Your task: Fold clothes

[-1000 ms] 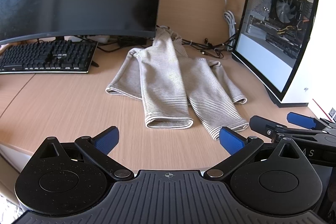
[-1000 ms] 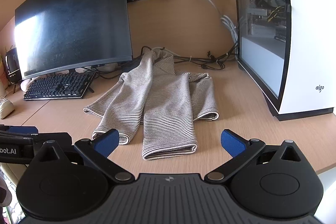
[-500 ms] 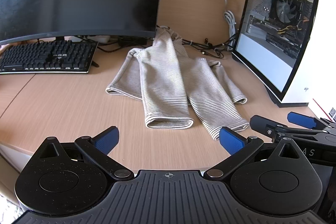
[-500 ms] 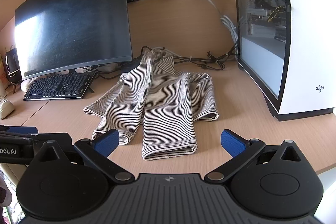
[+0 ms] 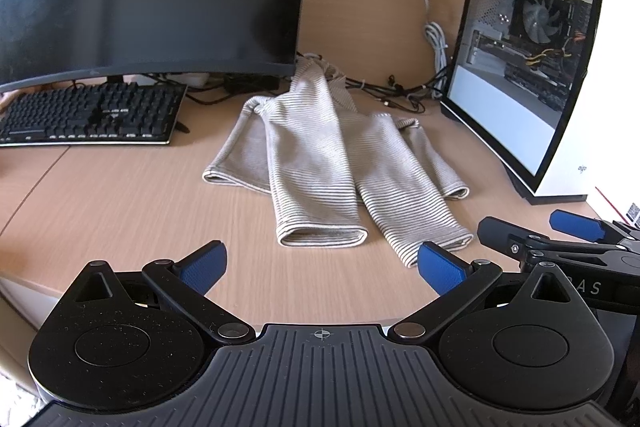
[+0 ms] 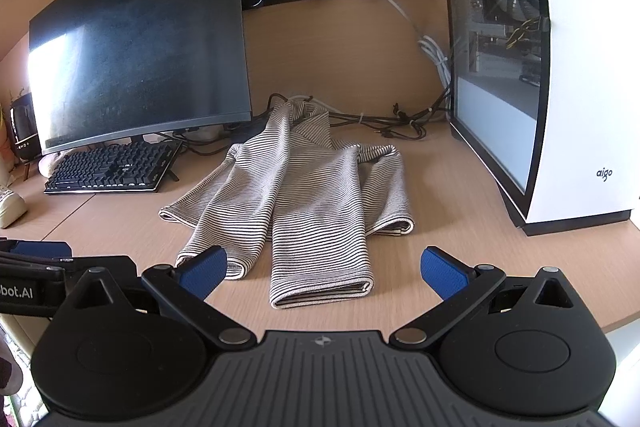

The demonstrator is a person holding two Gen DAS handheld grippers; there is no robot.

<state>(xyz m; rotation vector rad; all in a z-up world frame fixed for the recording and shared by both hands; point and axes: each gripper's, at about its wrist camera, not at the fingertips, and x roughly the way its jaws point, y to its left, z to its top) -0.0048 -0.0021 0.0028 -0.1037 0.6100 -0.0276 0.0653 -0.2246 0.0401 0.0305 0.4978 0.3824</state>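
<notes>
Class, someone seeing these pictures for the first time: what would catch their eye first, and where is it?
The striped garment lies rumpled mid-desk, between the dark monitor on the left and the glass-sided computer case on the right. Nearest the camera, the open left gripper and right gripper hold nothing.

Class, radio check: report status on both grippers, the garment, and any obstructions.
Left gripper open, empty. Right gripper open, empty. Grey striped knit garment lies rumpled on wooden desk, untouched. Tangled black cables by its far end.
</notes>
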